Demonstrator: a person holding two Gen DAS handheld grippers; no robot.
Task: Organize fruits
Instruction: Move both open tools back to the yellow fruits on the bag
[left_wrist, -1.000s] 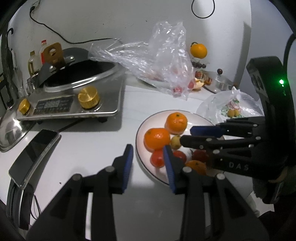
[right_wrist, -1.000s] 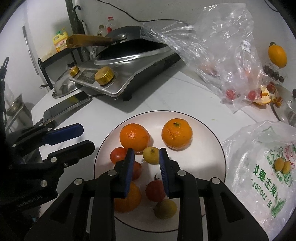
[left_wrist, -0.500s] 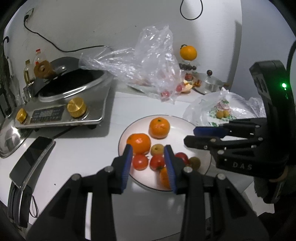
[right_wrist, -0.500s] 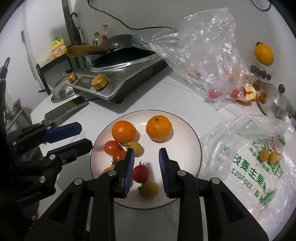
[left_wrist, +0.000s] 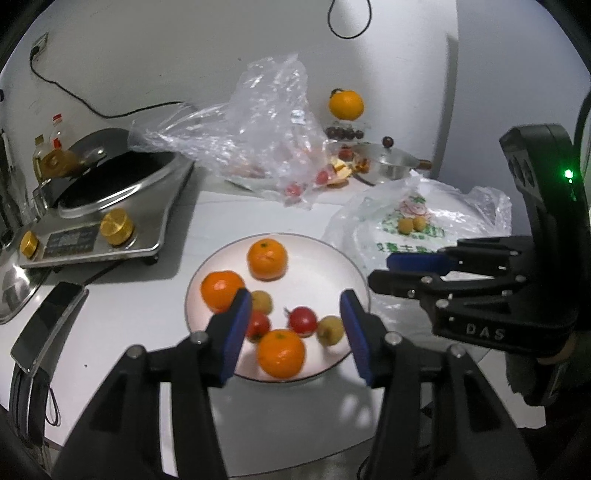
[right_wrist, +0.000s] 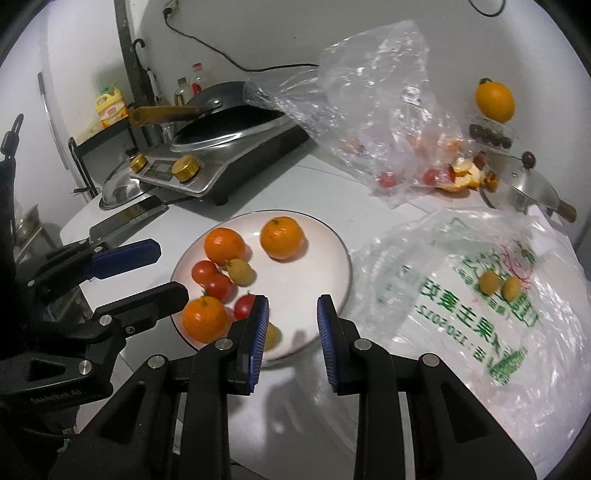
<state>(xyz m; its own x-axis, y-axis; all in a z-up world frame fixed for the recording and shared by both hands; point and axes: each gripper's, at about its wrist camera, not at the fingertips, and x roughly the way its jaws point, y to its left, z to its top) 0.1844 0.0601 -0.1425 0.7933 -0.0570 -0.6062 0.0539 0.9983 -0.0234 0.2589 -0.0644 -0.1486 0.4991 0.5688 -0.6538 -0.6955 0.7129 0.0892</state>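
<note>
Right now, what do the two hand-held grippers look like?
Both are black. The left hand-held gripper and right hand-held gripper have angular fingers with silver rivets and ribbed blue pads. The right one's body shows a green light and pale lettering.

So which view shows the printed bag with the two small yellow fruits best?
The right wrist view: the printed bag fills its right side, both yellow fruits distinct. The left wrist view shows the bag smaller, farther off, its near edge hidden behind the right gripper.
</note>
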